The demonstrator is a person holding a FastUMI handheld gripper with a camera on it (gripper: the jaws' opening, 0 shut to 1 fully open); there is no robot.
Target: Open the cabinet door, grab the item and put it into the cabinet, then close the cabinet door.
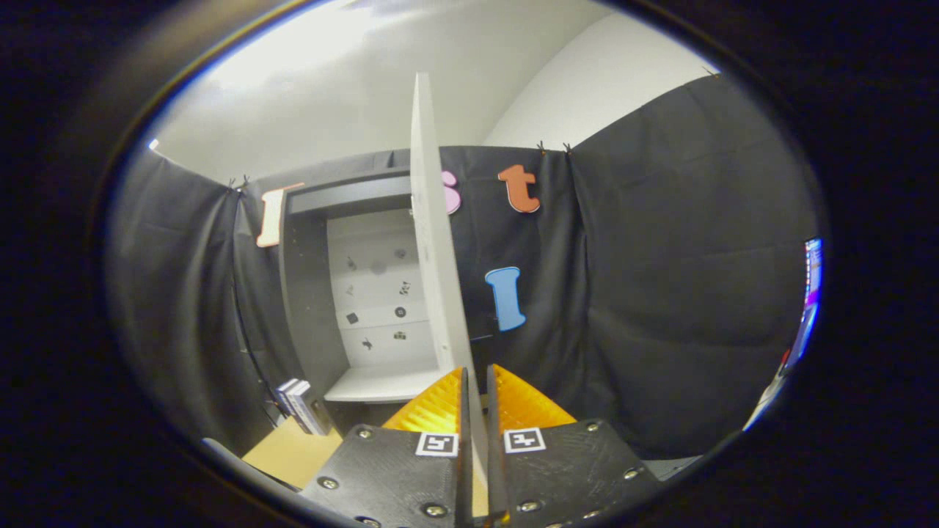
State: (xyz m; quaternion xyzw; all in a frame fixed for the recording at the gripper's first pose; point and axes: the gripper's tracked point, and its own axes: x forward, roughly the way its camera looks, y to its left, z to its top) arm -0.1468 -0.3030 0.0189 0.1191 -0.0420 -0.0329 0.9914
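The cabinet door [434,242] is a thin white panel seen edge-on, swung out toward me. My gripper [477,396] is shut on the door's lower edge, one finger on each face of the panel. To the left of the door the cabinet [308,293] stands open, with dark side walls, a white back panel [378,286] carrying small dark marks, and a white shelf floor [374,385]. A small stack of boxes [302,405], the likely item, stands on the tan table just below the cabinet's left corner.
The tan tabletop [293,451] shows left of my fingers. Black cloth hangs behind and to the right of the cabinet. A lit screen [807,308] glows at the far right.
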